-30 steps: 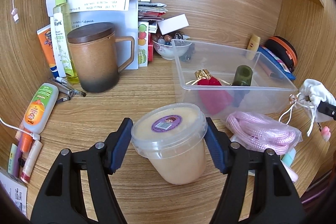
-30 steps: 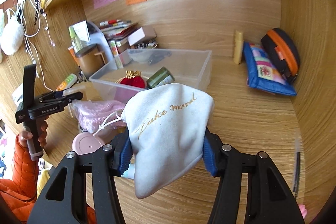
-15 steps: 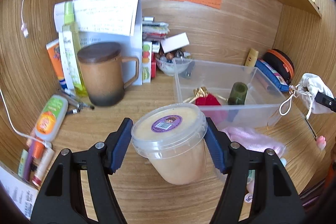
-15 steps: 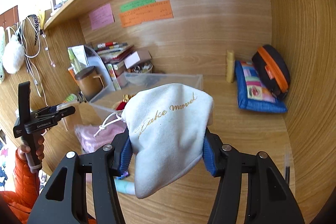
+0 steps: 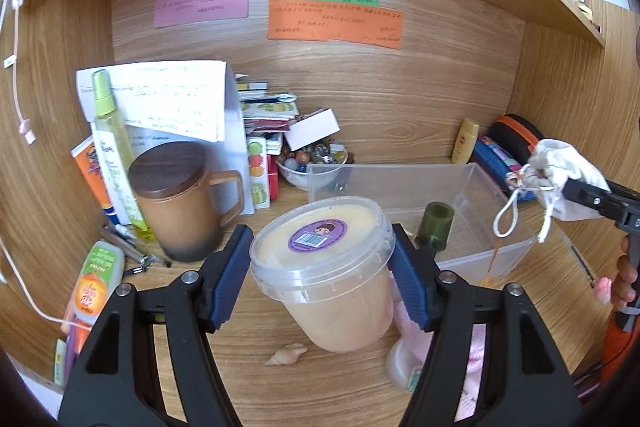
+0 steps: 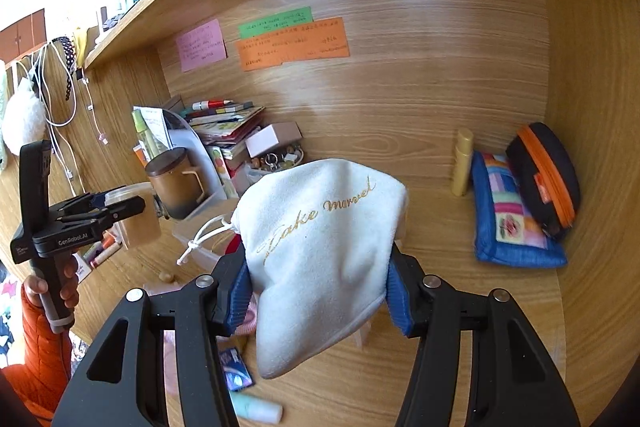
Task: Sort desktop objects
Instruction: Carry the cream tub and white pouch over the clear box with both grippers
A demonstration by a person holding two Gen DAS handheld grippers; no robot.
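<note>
Left gripper [image 5: 322,275] clamps one tub [image 5: 326,267], now raised higher above the desk [image 5: 240,367]; only this view shows a shell [image 5: 286,353] beneath. Right gripper [image 6: 318,285] clamps one white pouch [image 6: 320,247] near the bin [image 5: 460,203]; only this view shows three notes' [image 6: 292,43] full surroundings.

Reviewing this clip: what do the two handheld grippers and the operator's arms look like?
Both grippers, left gripper and right gripper, have black angular frames, silver bolts and ribbed blue pads. The left one carries white GenRobot.AI lettering on its black pistol handle. The operator wears orange sleeves.
</note>
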